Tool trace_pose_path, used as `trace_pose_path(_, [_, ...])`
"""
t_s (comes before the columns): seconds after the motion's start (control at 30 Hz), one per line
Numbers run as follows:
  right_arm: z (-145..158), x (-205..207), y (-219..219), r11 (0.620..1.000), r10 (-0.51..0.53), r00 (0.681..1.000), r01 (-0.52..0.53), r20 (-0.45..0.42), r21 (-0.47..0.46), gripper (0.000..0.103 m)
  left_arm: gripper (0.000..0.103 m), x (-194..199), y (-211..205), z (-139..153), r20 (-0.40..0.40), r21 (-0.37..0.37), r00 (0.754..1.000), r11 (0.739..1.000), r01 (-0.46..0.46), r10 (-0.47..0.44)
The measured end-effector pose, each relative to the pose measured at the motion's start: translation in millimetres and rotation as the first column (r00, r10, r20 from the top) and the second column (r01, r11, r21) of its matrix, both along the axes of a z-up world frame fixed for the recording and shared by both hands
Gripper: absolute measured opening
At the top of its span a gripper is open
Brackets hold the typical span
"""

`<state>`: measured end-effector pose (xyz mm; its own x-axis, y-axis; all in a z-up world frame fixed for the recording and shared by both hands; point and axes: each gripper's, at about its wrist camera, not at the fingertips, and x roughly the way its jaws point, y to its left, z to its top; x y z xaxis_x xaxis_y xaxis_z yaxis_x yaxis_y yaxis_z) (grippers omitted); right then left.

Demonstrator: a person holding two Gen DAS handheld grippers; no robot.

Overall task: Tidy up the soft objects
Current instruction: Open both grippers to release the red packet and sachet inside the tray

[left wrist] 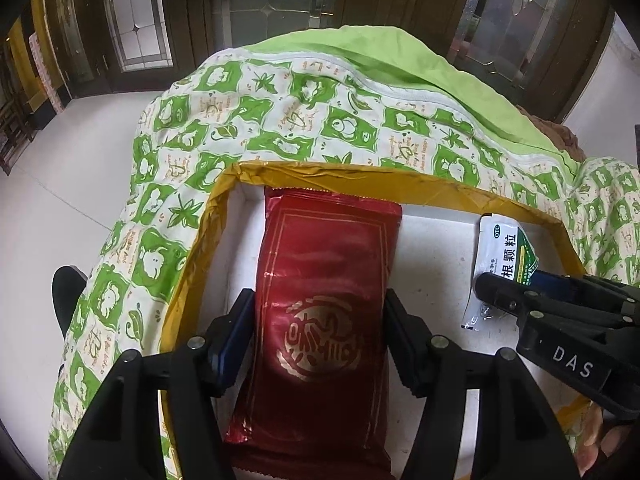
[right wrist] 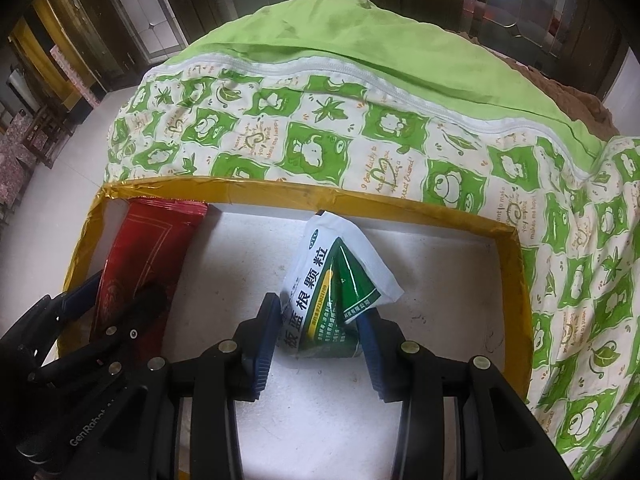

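Note:
A dark red foil packet (left wrist: 320, 308) with gold print lies lengthwise in a shallow white box with a yellow rim (left wrist: 336, 170). My left gripper (left wrist: 318, 328) is shut on the red packet, one pad on each long side. A white and green medicine sachet (right wrist: 324, 300) is held between the pads of my right gripper (right wrist: 320, 328), its top leaning on the box's far wall. The sachet (left wrist: 502, 256) and right gripper (left wrist: 508, 298) also show in the left wrist view, at right. The red packet (right wrist: 136, 256) and left gripper (right wrist: 120, 300) show at left in the right wrist view.
The box sits on a green and white patterned quilt (left wrist: 280, 128) with a plain green fold (right wrist: 360, 48) behind. A brown cloth (right wrist: 568, 88) lies at the far right. White floor tiles (left wrist: 60, 200) and dark wooden doors (left wrist: 132, 20) lie beyond.

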<state>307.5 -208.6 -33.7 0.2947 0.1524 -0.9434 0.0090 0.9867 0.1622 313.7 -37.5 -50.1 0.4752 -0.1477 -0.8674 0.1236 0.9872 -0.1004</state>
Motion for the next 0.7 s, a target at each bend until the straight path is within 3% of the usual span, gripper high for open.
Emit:
trace_pose_path(0.1, [-1.2,-0.1,-1.9,1.000,-0.006,1.000,0.006,-0.003,0.001,0.045,0.075,0.4,-1.4,0.5,0.002,0.016,1.000,1.000,-0.004,0.004])
trace_pose_path(0.27, [-3.2,-0.5,-1.3,1.000,-0.004,1.000,0.004,0.008,-0.027,0.053,0.087,1.0,0.4,4.2,-0.005,-0.041,1.000,0.999,-0.002,0.002])
trace_pose_path(0.7, [16.2,-12.7,-13.5,0.997,-0.041,0.997,0.045,0.062,-0.065,0.069,0.098,-7.5,-1.9,23.2,0.021,-0.049,1.000,0.999,-0.002,0.003])
